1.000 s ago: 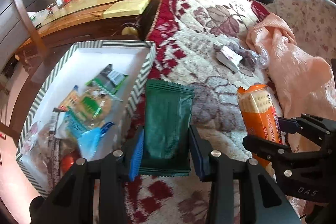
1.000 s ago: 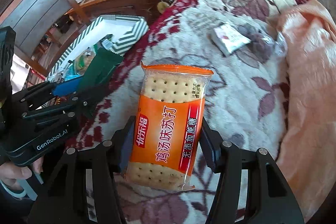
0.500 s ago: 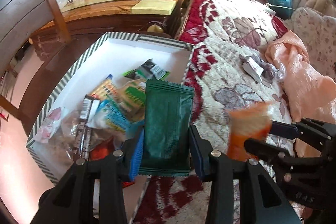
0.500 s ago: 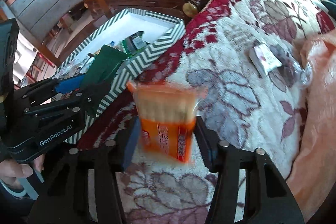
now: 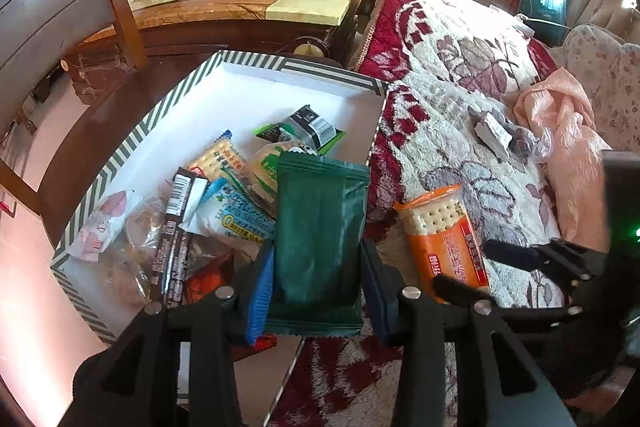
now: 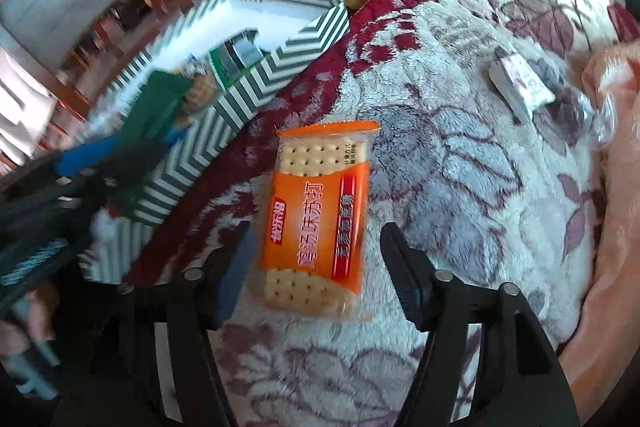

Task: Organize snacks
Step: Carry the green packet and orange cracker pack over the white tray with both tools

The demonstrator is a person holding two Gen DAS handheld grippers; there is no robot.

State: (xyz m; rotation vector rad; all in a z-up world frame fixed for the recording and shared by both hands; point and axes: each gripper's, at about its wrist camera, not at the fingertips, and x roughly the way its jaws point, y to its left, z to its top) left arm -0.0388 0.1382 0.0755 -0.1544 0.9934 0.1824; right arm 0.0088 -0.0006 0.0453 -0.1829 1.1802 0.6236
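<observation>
My left gripper [image 5: 318, 283] pinches a dark green foil snack packet [image 5: 320, 239] by its lower half, pads pressed on both long edges. The packet hangs over the near right corner of the green-and-white striped cardboard box [image 5: 132, 143], above the loose snack packs already in there. No print readable on the green packet.

My right gripper [image 6: 316, 263] has just been opening: jaws spread wide, clear of the orange plastic cracker packet [image 6: 320, 211] on both sides. The packet sits between the fingers, touching neither, flat on the cream and maroon floral plush blanket [image 6: 460, 155], just outside the box's right wall. Its clear top end shows the crackers. Chinese print down the orange face is motion-blurred and I can't read it.

A small white carton [image 6: 520, 87] lies further up the blanket, well apart from my fingers.
</observation>
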